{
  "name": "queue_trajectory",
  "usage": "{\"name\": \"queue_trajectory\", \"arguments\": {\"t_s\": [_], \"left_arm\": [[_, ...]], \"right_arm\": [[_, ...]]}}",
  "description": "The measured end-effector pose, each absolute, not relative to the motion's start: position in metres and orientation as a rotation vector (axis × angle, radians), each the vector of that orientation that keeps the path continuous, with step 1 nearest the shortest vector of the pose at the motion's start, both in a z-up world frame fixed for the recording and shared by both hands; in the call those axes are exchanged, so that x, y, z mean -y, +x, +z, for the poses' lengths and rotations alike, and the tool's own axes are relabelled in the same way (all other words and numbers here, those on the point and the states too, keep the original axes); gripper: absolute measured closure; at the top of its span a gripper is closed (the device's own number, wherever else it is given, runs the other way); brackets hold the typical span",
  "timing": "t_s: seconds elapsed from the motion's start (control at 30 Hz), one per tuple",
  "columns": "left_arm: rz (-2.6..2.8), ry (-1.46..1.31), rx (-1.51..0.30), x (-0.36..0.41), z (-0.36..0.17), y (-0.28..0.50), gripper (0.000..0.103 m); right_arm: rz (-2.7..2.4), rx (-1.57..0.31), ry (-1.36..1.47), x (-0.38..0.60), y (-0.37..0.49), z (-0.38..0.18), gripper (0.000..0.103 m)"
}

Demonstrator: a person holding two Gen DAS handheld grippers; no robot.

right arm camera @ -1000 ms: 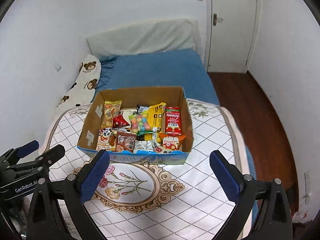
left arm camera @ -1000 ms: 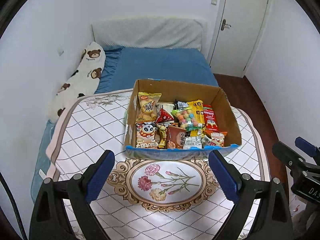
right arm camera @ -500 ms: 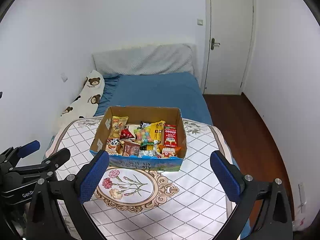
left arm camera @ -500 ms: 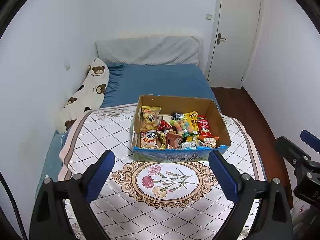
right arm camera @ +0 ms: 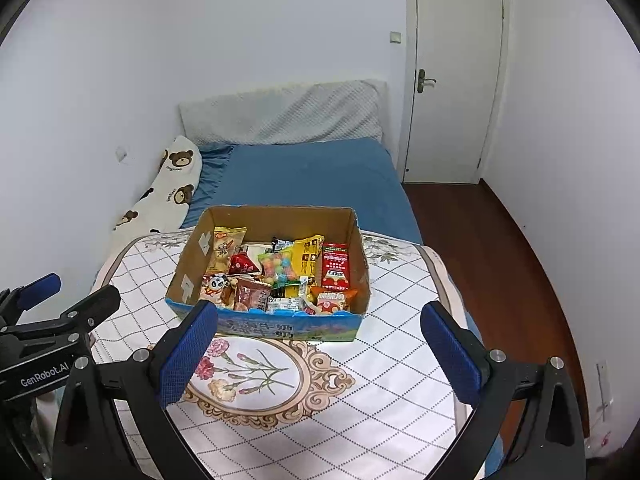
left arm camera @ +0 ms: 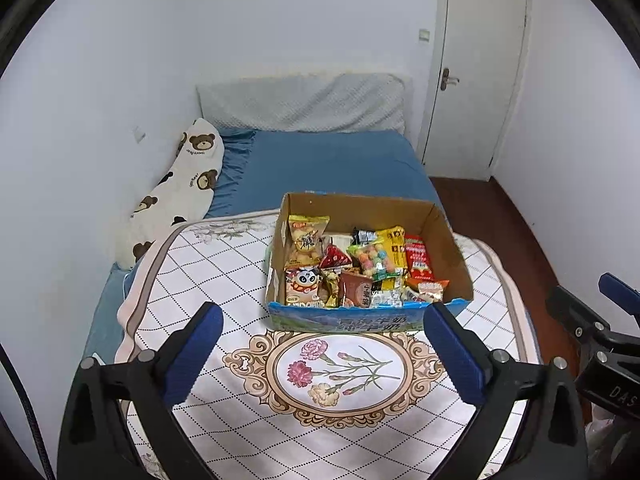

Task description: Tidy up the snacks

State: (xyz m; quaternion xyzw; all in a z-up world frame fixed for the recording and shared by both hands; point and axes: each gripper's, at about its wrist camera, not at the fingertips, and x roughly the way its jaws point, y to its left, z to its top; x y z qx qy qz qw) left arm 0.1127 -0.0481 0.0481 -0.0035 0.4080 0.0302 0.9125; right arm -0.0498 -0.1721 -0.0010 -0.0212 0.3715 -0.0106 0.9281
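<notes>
An open cardboard box (left arm camera: pixel 452 248) with a blue printed front holds several snack packets (left arm camera: pixel 360 268) and stands on a table with a patterned white cloth (left arm camera: pixel 208 280). It also shows in the right wrist view (right arm camera: pixel 358 240), with the packets (right arm camera: pixel 280 272) inside. My left gripper (left arm camera: pixel 324 356) is open and empty, held well back from the box over the floral medallion. My right gripper (right arm camera: pixel 316 360) is open and empty, also short of the box. Each gripper shows at the edge of the other's view.
A bed with a blue sheet (left arm camera: pixel 332 164) lies beyond the table, with a bear-print pillow (left arm camera: pixel 180 192) against the left wall. A white door (left arm camera: pixel 476 80) stands at the back right. Dark wood floor (right arm camera: pixel 500 260) runs along the table's right side.
Both grippers have drawn back and risen from the box, so the box looks smaller and farther away. Both stay open and empty.
</notes>
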Motion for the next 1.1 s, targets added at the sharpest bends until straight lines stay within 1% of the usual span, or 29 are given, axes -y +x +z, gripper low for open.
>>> {"name": "queue_trajectory", "arguments": {"t_s": [0.17,0.5,0.77,1.1], "left_arm": [[0.081,-0.001,-0.856,0.049,0.03,0.132,0.0],[0.106,0.014,-0.907,0.05,-0.005,0.164,0.0],[0.11,0.016,-0.933,0.051,-0.018,0.176,0.0],[0.106,0.014,-0.935,0.052,-0.022,0.178,0.0]], "right_arm": [[-0.039,-0.788,-0.04,0.176,-0.026,-0.023,0.0],[-0.077,-0.805,-0.039,0.185,0.01,-0.048,0.0],[-0.091,-0.845,-0.051,0.187,0.028,-0.068,0.0],[-0.102,-0.857,-0.057,0.19,0.031,-0.073,0.0]]}}
